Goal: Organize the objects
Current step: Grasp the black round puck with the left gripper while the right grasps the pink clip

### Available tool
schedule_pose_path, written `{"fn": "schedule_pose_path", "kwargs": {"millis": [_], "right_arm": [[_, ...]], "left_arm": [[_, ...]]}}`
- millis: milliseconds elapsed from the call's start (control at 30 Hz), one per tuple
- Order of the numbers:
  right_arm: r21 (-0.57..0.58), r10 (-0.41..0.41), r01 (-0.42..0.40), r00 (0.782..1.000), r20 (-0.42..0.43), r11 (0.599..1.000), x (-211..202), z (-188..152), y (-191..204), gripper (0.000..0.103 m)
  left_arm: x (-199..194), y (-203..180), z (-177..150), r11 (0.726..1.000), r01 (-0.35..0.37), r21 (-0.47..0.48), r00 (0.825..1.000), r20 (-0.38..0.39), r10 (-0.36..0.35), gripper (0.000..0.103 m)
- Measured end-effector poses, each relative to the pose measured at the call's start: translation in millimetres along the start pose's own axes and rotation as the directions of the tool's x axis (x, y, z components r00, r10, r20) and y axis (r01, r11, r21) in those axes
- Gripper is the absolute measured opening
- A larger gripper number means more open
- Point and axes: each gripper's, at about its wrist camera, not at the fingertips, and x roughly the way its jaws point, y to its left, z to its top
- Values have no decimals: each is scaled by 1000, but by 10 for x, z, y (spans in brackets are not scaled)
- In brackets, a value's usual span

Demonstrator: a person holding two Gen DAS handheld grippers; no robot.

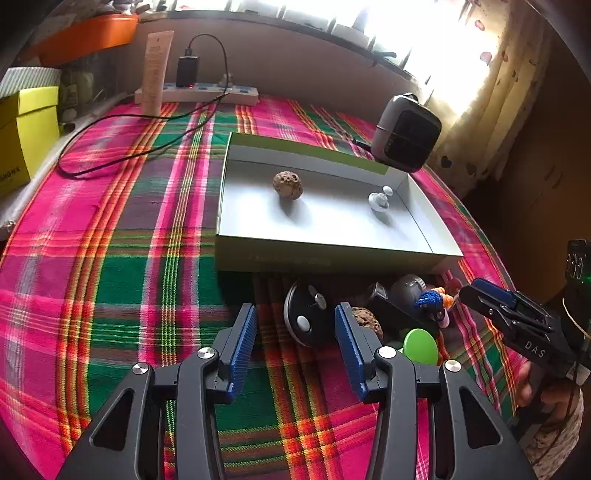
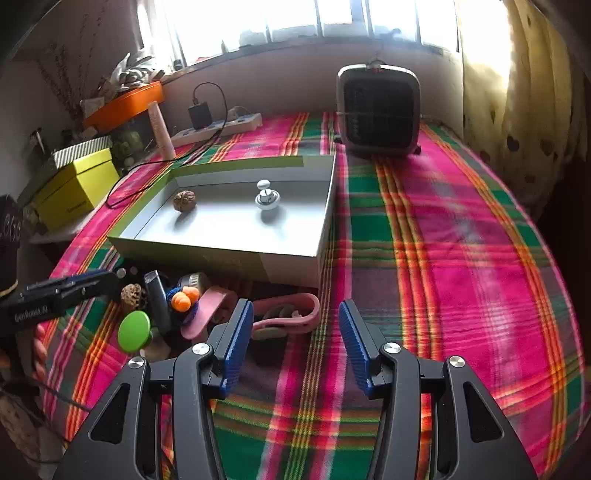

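Jaws of left gripper (image 1: pixel 295 317) and right gripper (image 2: pixel 295 314) gape, empty

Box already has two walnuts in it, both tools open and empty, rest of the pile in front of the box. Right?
Not quite: the box holds one walnut and a white knob, as the left wrist view shows. A second walnut is in the pile. The rest stands.

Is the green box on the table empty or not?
Not empty: the green box holds a walnut and a small white knob-like piece.

window (image 2: pixel 295 18): bright daylight | curtain (image 2: pixel 517 92): right | tablecloth (image 2: pixel 461 240): pink-green plaid
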Motion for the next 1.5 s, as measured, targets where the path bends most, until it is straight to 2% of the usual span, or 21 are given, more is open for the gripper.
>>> {"fn": "schedule_pose_path", "kwargs": {"millis": [333,567,833,967,1267,1500], "right_arm": [[39,-2,3,1000,-15,999,120,47,69,49],[57,-37,39,999,-33,998,186,49,72,49],[9,-92,92,995,-47,996,60,-53,16,49],[21,-128,129,991,-48,991,-7,-89,-91,49],[14,-90,91,995,-47,996,81,-59,-41,49],[4,-115,115,992,-52,993,162,-19,-30,49]], "left_arm": [[58,-17,-4,1000,9,0,1000,-19,-9,43],[81,0,-2,1000,5,-4,1000,-28,-5,43],[93,0,-1,1000,6,-4,1000,-28,-7,43],[98,-5,-3,1000,5,-5,1000,-28,-5,43],[106,-10,-3,1000,0,-3,1000,-31,0,43],[134,-9,19,1000,-13,-2,999,-31,13,43]]}}
